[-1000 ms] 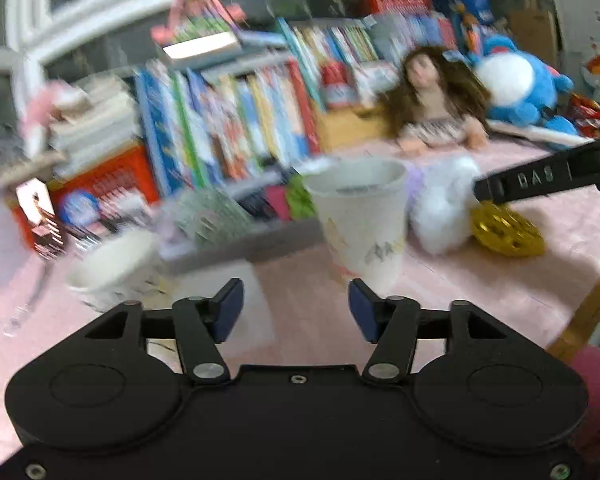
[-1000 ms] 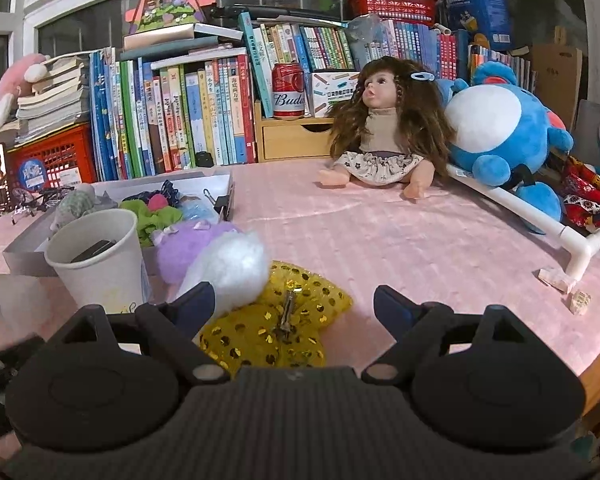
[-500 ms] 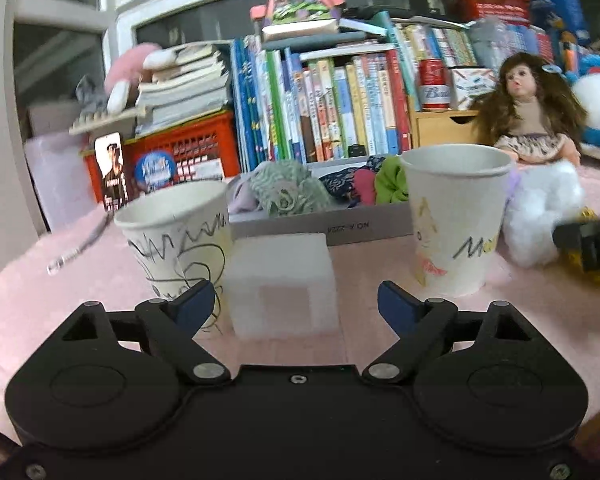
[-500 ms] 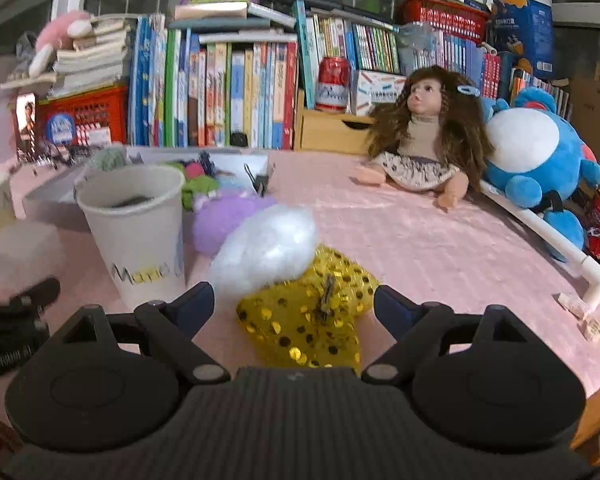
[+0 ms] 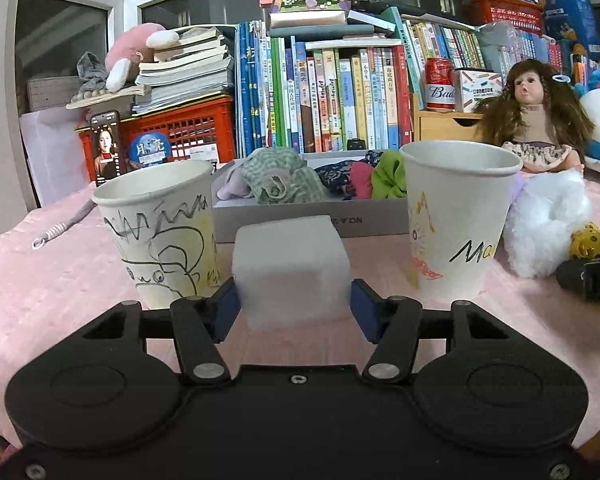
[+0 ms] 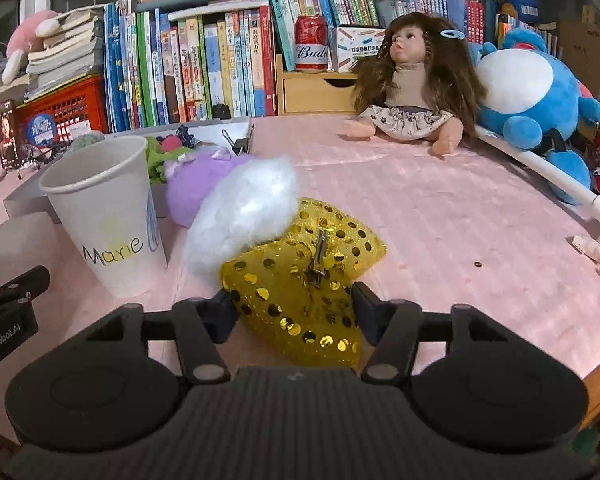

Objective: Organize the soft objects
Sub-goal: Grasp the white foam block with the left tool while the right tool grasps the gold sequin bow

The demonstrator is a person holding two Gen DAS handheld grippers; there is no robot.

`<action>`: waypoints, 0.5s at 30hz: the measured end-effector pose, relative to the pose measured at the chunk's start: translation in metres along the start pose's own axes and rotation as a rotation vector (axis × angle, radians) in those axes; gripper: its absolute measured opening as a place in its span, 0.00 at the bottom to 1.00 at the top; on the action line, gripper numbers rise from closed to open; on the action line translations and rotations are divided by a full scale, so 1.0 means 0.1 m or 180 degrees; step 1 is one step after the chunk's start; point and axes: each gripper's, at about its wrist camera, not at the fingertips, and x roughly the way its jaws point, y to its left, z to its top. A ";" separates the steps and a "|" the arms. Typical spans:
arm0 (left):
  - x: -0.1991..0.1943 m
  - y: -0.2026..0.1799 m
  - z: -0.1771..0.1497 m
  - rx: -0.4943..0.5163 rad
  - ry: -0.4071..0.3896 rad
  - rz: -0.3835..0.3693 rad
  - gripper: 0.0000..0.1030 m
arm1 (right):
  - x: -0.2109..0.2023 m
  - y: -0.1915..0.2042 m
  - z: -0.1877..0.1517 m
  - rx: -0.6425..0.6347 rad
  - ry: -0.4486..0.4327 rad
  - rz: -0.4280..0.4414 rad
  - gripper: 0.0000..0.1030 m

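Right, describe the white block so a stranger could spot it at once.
On the pink table, find the two paper cups. The white block sits between them, in front of the grey box. It is the only plain, square-edged thing there, unlike the fluffy white puff.

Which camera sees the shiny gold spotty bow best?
The right wrist view. The gold sequined bow lies whole between the right gripper pads, its metal clip showing. In the left wrist view only a small gold bit peeks out beside the white fluffy ball.

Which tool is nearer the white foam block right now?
Left. The left tool has just closed around the white foam block. The right tool is off to its right, around the gold sequin bow.
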 end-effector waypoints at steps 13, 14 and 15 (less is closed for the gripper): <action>-0.37 0.06 -0.04 0.0056 -0.0033 -0.0252 0.72 | -0.26 -0.05 0.02 -0.0049 -0.0156 -0.0180 0.67; -0.34 0.04 -0.03 0.0066 -0.0011 -0.0213 0.73 | -0.26 -0.05 0.02 -0.0062 -0.0163 -0.0200 0.70; -0.32 0.03 -0.02 0.0064 0.0002 -0.0204 0.75 | -0.25 -0.05 0.02 -0.0060 -0.0167 -0.0218 0.74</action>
